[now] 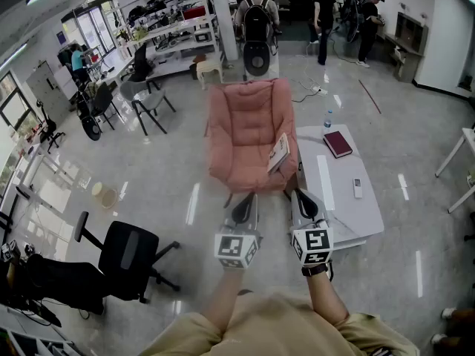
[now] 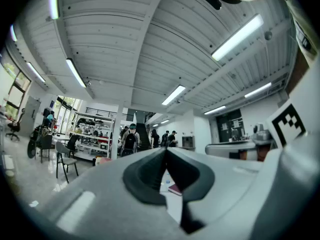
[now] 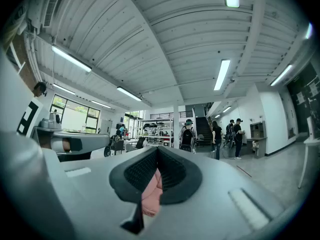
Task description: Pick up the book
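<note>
A pale-covered book [image 1: 278,153] leans upright against the right arm of a pink armchair [image 1: 241,128]. A dark red book [image 1: 338,144] lies flat on the low white table [image 1: 334,206] to the chair's right. Both grippers are held level just short of the chair's front edge. My left gripper [image 1: 251,197] is shut with nothing in it, its tips touching [image 2: 165,150]. My right gripper [image 1: 295,193] is also shut and empty [image 3: 157,150]. Below the left jaws' tips I glimpse the red book [image 2: 175,189]. Below the right jaws' tips, pink cushion [image 3: 150,196] shows.
A remote [image 1: 357,188] and a water bottle [image 1: 327,119] are on the white table. A black office chair [image 1: 126,254] stands at the lower left. Grey chairs [image 1: 145,99], shelving [image 1: 174,32] and several people [image 1: 256,17] are further back on the glossy floor.
</note>
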`<state>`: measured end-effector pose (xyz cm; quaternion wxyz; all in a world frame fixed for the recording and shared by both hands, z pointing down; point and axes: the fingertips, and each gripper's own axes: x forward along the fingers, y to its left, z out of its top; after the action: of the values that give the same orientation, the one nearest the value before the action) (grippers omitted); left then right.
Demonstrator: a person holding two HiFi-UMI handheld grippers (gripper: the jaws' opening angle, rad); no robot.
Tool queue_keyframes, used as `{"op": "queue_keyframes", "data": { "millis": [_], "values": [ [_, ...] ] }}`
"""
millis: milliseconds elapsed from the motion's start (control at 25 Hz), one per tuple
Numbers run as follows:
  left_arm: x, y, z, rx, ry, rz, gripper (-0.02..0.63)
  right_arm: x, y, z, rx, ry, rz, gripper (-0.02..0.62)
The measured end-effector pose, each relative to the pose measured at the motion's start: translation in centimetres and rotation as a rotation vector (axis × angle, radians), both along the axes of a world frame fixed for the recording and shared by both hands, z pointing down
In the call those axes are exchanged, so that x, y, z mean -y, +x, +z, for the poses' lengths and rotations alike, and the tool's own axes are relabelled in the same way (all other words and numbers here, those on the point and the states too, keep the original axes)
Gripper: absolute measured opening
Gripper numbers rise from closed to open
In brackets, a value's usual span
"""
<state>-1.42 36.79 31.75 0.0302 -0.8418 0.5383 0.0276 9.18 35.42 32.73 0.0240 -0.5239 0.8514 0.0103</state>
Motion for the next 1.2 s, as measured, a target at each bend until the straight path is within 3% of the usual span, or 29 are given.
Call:
{"op": "queue_keyframes", "data": {
  "millis": [200,440,680,840,960,1200],
  "values": [
    [0.7,1.0,2.7,-0.003,-0.049,0.006,-0.002,1.0,1.1,2.0,0.006,-0.038,-0.006,0.005],
    [5.5,0.9,4.8,-0.025,-0.077,0.005,-0.002,5.2,1.7,5.0,0.01,-0.089,0.038,0.005],
    [15.8,1.1,6.8,-0.067,-0.1,0.064,-0.002,13.7,0.9,6.9,-0.017,-0.127,0.067,0.005],
    [23.9,-0.1,5.0,-0.105,-0.084,0.094,-0.002,21.3,-0.5,4.9,-0.043,-0.103,0.084,0.005],
    [29.0,-1.6,3.6,-0.154,-0.076,0.117,-0.002,26.3,-3.2,4.0,-0.091,-0.081,0.036,0.005],
    [38.2,-6.6,4.9,-0.107,-0.081,0.082,-0.002,36.2,-7.9,6.3,-0.12,-0.153,0.003,0.005]
  ]
}}
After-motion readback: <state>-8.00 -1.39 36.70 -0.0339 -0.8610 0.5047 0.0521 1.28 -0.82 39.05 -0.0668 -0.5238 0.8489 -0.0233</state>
